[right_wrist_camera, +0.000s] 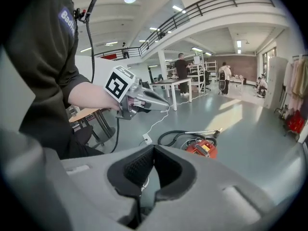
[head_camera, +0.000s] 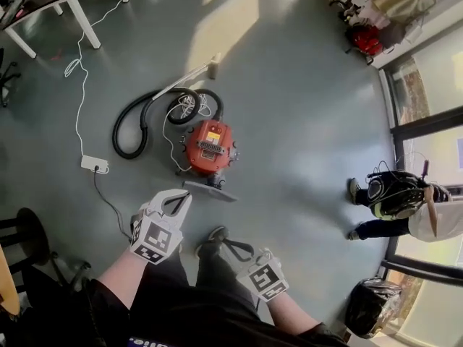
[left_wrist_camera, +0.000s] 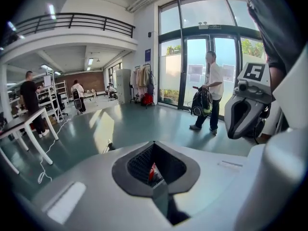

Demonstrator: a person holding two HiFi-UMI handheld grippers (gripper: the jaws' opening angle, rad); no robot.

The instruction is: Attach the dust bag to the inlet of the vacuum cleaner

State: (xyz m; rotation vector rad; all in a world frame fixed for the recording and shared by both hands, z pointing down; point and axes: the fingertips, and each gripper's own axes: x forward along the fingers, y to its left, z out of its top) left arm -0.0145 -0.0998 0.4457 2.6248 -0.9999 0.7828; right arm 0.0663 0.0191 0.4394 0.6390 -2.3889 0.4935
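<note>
Most of what we see from the head view is grey-green floor [head_camera: 304, 121]. On it, ahead of us and well below our hands, sits the red vacuum cleaner [head_camera: 209, 147]. Its body runs lengthways away from us, with the black hose [head_camera: 134, 125] looping off its far end toward the left.

One flat grey piece [head_camera: 210, 190] lies on the floor touching the vacuum cleaner's near side, its long axis running across our line of reach. It may be the dust bag or an open lid; we cannot tell which, and we cannot make out the inlet.

Nearer us, both tools are held over our legs. Our left hand-held gripper [head_camera: 181, 198] points at the vacuum cleaner, jaws together with nothing in them. Only a sliver of red shows through the notch between its pads. Our right hand-held gripper [head_camera: 221, 238] also has its jaws together and is empty. In its own view the vacuum cleaner lies ahead and off to the right.

We judge the left one nearer, so the reach goes forward and down toward that grey piece.
</note>
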